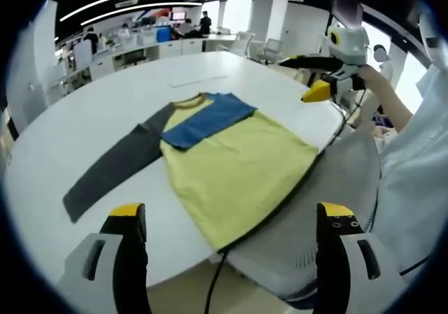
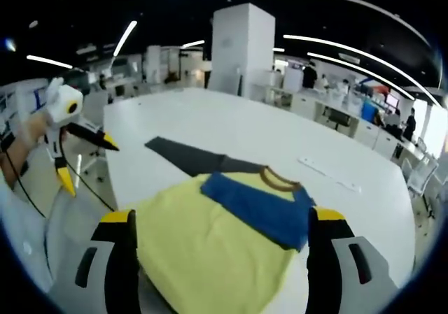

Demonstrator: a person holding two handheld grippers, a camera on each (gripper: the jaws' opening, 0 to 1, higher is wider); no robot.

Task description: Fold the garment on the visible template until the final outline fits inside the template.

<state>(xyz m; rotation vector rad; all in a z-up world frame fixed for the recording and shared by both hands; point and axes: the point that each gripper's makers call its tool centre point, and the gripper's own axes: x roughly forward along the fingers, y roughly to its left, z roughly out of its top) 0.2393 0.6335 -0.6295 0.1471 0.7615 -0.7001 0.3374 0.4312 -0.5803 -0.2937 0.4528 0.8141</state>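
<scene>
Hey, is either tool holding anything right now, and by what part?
Nothing held: left tool and right tool are open above the shirt.

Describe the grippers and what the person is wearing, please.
Both grippers are alike: white bodies, black fingers with yellow tips. See the left gripper and right gripper from their own views. A thin black cable trails from the left one. The person's sleeve is pale, whitish fabric.
</scene>
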